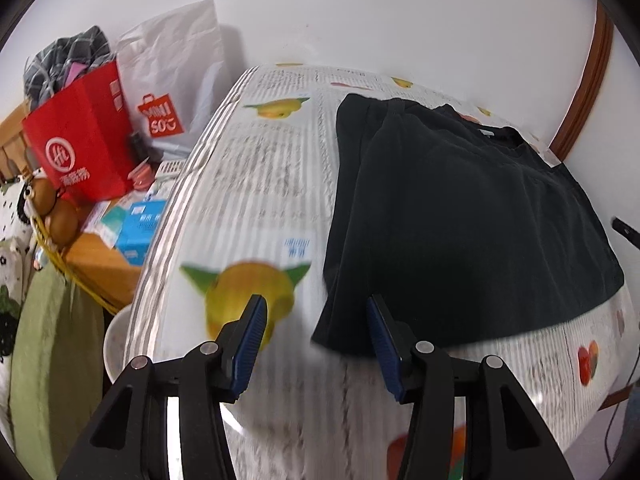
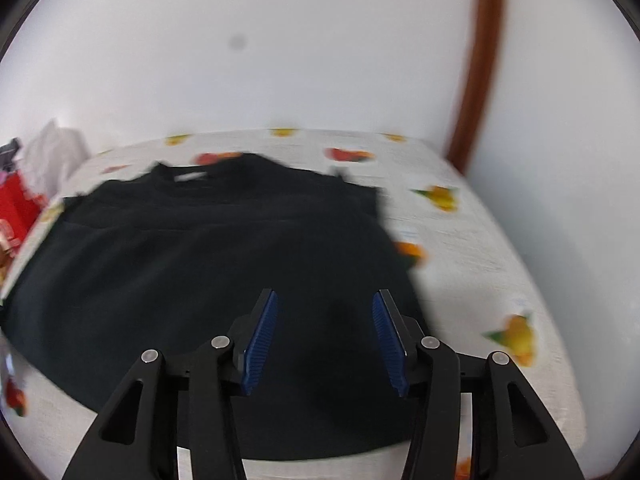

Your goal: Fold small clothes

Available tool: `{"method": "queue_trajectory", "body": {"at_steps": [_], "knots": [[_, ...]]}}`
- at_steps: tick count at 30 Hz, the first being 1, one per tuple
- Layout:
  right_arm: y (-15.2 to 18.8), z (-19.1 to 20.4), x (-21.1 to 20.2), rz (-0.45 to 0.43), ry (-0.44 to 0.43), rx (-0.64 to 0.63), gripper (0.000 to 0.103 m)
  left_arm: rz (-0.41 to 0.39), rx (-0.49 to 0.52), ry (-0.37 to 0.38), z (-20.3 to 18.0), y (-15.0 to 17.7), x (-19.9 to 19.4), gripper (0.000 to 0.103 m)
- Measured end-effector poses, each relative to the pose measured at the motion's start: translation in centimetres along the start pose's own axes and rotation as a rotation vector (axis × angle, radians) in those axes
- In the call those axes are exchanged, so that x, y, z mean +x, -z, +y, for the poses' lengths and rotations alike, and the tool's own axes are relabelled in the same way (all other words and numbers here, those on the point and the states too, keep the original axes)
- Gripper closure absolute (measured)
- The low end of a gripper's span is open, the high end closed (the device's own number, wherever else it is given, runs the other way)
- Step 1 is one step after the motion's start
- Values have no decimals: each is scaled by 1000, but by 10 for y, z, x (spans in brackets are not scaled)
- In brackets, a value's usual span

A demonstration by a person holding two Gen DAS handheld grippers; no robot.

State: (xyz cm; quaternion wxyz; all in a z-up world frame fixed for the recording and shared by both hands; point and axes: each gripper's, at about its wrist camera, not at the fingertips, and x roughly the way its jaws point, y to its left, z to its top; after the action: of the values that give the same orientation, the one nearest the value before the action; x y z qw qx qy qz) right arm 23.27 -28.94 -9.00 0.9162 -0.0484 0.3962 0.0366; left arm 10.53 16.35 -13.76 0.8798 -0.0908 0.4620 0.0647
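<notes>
Lying flat on the fruit-printed tablecloth (image 1: 256, 184), the black T-shirt (image 1: 460, 216) appears already folded in at one side, collar toward the wall. Soft, light and limp, it will likely sag unless pinched at a hem corner or folded edge. Left gripper (image 1: 316, 344) and right gripper (image 2: 325, 340) stand moderately apart, both empty.

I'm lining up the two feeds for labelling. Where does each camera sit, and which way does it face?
Left wrist: on the left claw, angled down at the table's printed cloth beside the black shirt; only its open fingers show.
Right wrist: on the right claw, angled down over the shirt; its open fingers show.
Shared: shirt, cloth, white wall.
</notes>
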Motion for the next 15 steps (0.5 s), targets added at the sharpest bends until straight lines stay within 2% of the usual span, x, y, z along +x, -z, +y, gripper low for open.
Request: {"method": "queue_trajectory", "body": {"at_steps": [4,8,15], "knots": [[-1,68,4,23,-133,-58,53,16,-23,18,7,19,-10,54],[7,156,10,51,-259,-169,53,15,-50,53,14,36,-16,54],[38,266,2,94,-380,-345,53,-19,-82,91,34,60,-41,49]]}}
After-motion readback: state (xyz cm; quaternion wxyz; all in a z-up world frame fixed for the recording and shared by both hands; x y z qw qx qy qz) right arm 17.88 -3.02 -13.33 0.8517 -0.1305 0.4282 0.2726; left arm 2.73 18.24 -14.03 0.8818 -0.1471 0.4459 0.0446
